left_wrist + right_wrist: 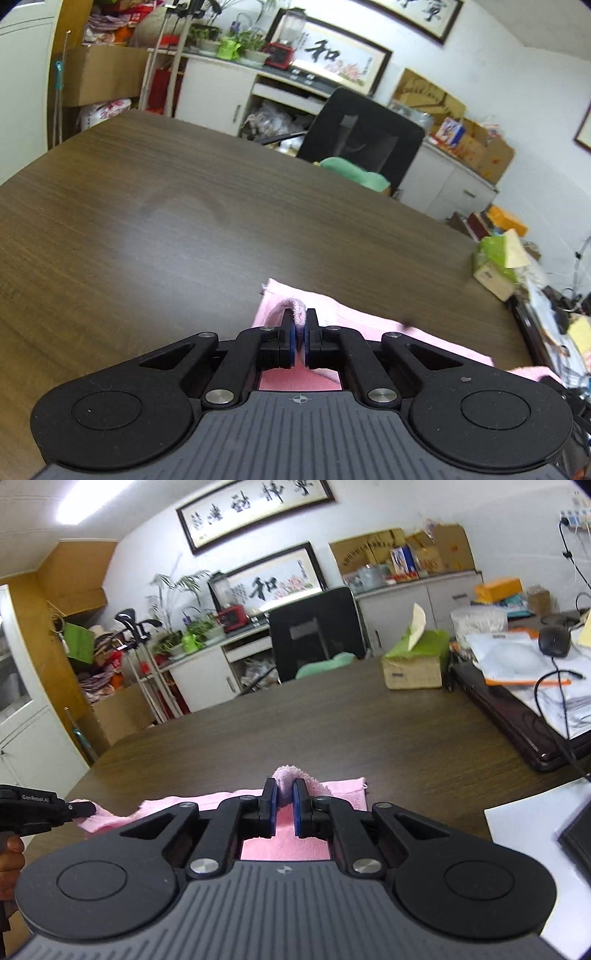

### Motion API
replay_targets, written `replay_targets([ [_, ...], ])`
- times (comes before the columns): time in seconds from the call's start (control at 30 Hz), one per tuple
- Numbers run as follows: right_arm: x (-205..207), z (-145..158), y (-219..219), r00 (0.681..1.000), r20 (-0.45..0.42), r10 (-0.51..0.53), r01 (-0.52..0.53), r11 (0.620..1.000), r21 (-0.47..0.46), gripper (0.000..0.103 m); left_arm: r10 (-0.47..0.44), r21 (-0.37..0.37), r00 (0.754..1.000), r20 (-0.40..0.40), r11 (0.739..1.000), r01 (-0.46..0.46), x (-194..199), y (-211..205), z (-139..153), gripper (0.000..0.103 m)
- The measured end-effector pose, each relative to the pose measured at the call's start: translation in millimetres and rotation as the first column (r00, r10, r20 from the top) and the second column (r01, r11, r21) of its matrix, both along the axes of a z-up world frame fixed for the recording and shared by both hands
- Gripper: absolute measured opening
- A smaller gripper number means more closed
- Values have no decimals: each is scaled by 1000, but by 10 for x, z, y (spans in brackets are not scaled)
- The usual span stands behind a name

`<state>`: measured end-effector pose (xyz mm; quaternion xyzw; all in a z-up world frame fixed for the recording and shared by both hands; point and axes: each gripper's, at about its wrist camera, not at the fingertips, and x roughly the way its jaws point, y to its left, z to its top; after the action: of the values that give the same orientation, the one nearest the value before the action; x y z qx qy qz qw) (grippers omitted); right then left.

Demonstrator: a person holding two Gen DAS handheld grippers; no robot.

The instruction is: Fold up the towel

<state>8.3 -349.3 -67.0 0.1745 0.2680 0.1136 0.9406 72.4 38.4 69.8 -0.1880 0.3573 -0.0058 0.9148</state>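
Note:
A pink towel (pixel 347 314) lies on the dark wooden table (pixel 184 221), near its front edge. My left gripper (pixel 300 325) is shut on a bunched fold of the towel's near left edge, lifted a little. My right gripper (pixel 284 794) is shut on a bunched fold of the towel (pixel 340 788) at its near right edge. The left gripper also shows at the left of the right wrist view (pixel 79 808), its tips pinching the pink cloth. The part of the towel under both grippers is hidden.
A green tissue box (pixel 415 661) stands at the table's far right. A black office chair (pixel 362 136) with a green cushion stands behind the table. A laptop, papers, cables and a mouse (pixel 554 640) lie on the desk to the right.

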Motion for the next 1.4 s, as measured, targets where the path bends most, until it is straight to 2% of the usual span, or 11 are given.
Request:
replay_targets([
  [0.13, 173, -126, -49, 999, -35, -4, 5, 999, 32, 11, 10, -21, 999, -43, 1000, -11, 222, 11, -137, 5],
  [0.27, 342, -223, -23, 998, -56, -15, 15, 1000, 8, 14, 17, -23, 998, -67, 1000, -19, 332, -3, -226, 7],
  [0.53, 608, -312, -61, 997, -63, -33, 34, 999, 21, 16, 60, -60, 995, -77, 996, -64, 441, 94, -316, 10],
  [0.63, 619, -331, -84, 998, -57, -19, 22, 999, 46, 16, 62, -91, 996, -64, 994, -67, 440, 151, -288, 18],
  [0.77, 522, -223, -43, 1000, 1, -14, 14, 1000, 17, 21, 122, -79, 992, -26, 989, -124, 462, 216, -234, 43],
  [0.8, 505, -202, -35, 1000, 11, -16, 16, 1000, 10, 25, 141, -76, 990, -22, 987, -142, 470, 240, -225, 48],
  [0.9, 472, -159, -10, 999, 38, -24, 24, 1000, 4, 39, 171, -70, 985, -19, 983, -172, 469, 309, -214, 51],
  [1.03, 504, -156, 0, 998, 43, -35, 35, 999, -6, 44, 112, -72, 994, -20, 991, -113, 372, 364, -196, 51],
  [1.17, 479, -145, 87, 999, 40, 18, -18, 1000, -22, 45, 3, -19, 1000, -9, 1000, -3, 167, 304, -205, 51],
  [1.3, 423, -120, 259, 996, 31, 87, -86, 995, -47, 53, -107, -3, 994, -12, 994, 107, -3, 211, -278, 50],
  [1.4, 381, -154, 378, 992, -27, 121, -122, 992, -39, 53, -173, 51, 985, 0, 984, 172, -79, 94, -309, 50],
])
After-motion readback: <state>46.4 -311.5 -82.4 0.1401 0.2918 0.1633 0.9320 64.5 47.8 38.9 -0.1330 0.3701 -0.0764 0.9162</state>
